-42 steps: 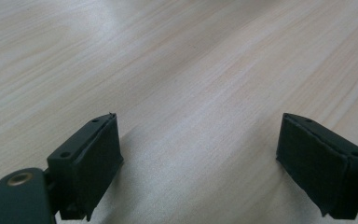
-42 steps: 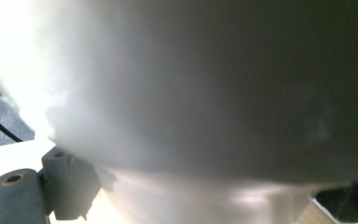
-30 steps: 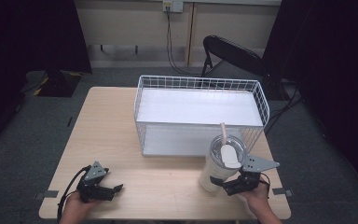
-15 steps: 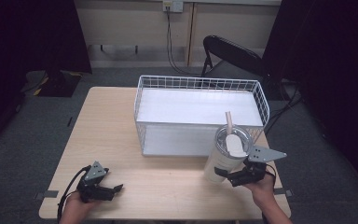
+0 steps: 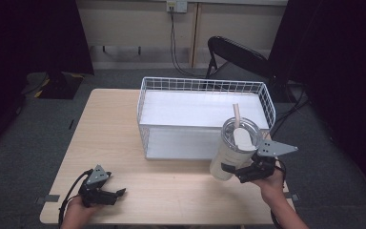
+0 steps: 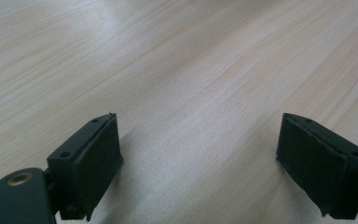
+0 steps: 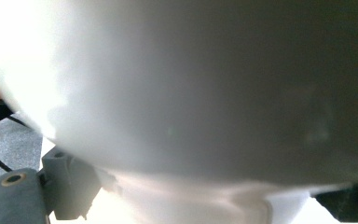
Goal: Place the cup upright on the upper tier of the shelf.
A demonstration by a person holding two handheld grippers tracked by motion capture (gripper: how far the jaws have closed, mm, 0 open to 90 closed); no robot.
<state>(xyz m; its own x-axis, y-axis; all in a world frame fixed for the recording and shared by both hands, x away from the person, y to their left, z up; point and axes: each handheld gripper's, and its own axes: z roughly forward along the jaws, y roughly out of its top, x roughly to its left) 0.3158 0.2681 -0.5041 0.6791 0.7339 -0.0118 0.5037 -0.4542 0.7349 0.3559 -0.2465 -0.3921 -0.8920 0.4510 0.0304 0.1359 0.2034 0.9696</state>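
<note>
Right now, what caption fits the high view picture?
Right hand-held gripper lifts a white tumbler beside the wire basket.

My left tool (image 5: 106, 195) is black, topped by a grey three-cornered plate, with a black cable looping off it. Its two black pads (image 6: 93, 161) are blocky, each with small screw holes. My right tool (image 5: 240, 174) matches: black body, grey plate. Both forearms are unsleeved.

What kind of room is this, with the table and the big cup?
Probably a lab or studio for recording. Dark curtains hang around a plain wooden table, a folding chair stands behind, and the right gripper holds a tumbler by a wire basket.
</note>
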